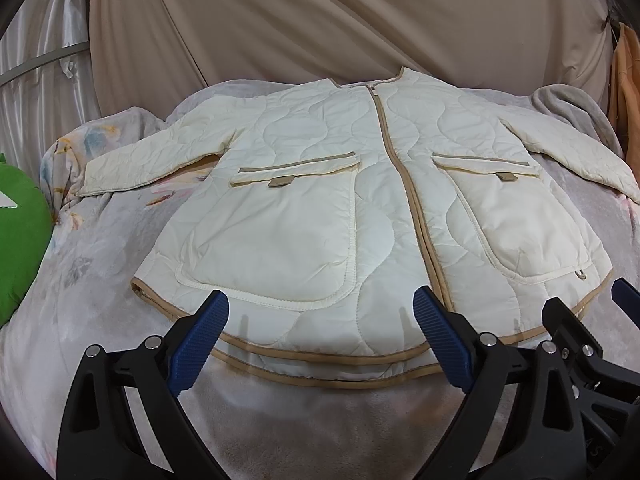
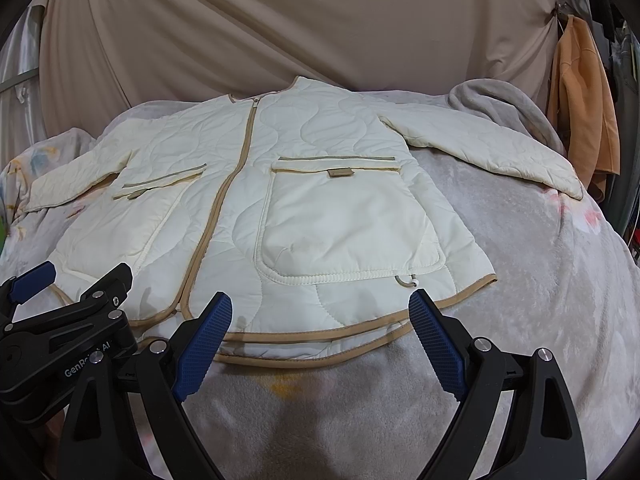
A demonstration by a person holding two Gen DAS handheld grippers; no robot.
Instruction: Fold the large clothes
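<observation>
A cream quilted jacket (image 1: 320,184) with tan trim lies flat and face up on a grey blanket, zipped, both sleeves spread out to the sides. The right wrist view shows the same jacket (image 2: 320,208), with its hem nearest to me. My left gripper (image 1: 322,316) hangs open just above the hem near the zip, nothing between its blue pads. Over the right half of the hem my right gripper (image 2: 320,316) is open too, and holds nothing. Each gripper shows at the edge of the other's view.
The grey blanket (image 2: 540,280) covers a bed, bunched up at the far right. A green cushion (image 1: 20,236) lies at the left edge. Beige curtains (image 1: 320,20) hang behind. An orange cloth (image 2: 580,112) hangs at the right.
</observation>
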